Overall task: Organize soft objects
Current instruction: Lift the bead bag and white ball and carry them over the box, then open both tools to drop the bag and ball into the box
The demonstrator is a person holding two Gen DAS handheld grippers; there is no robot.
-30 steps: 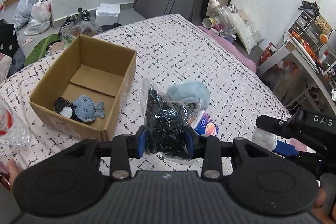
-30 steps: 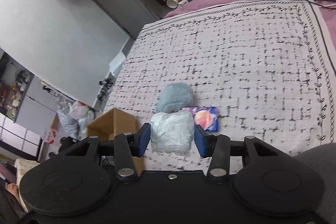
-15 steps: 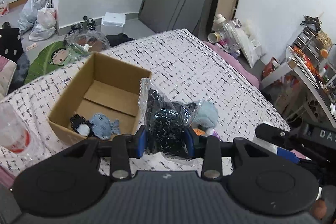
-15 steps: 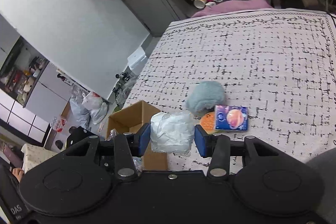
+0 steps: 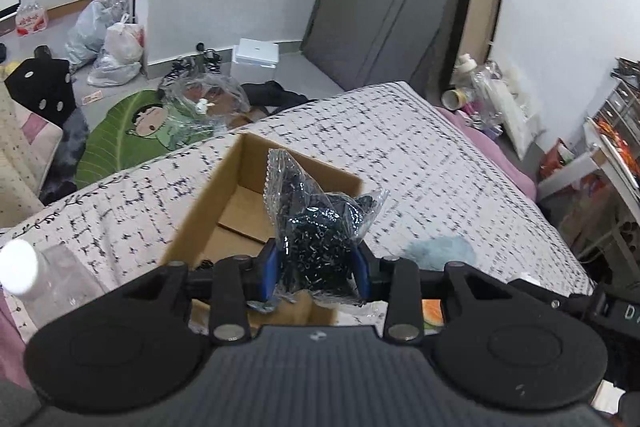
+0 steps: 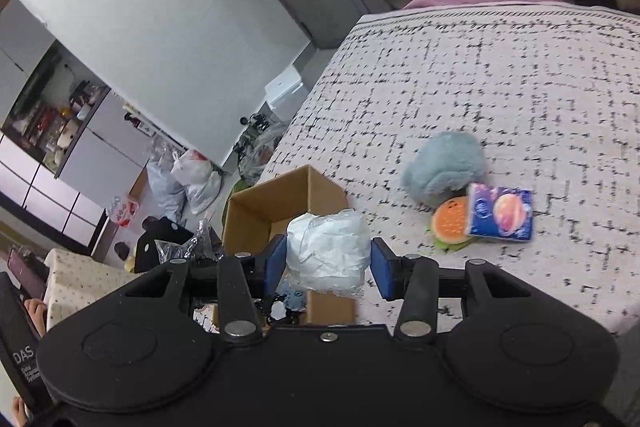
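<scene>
The left gripper (image 5: 316,267) clasps a bag of black beads (image 5: 316,247) and the right gripper (image 6: 328,263) a white wrapped bundle (image 6: 326,253), both poised above the cardboard box (image 6: 260,211) for dropping in.

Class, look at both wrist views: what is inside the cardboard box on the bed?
The cardboard box shows bare cardboard flaps. Its near part is covered by the left gripper with its black bag, so any contents there cannot be seen.

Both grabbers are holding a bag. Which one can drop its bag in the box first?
Probably the left gripper: its black bag hangs right before the cardboard box opening. The right gripper, holding the white bag, looks nearer one corner.
</scene>
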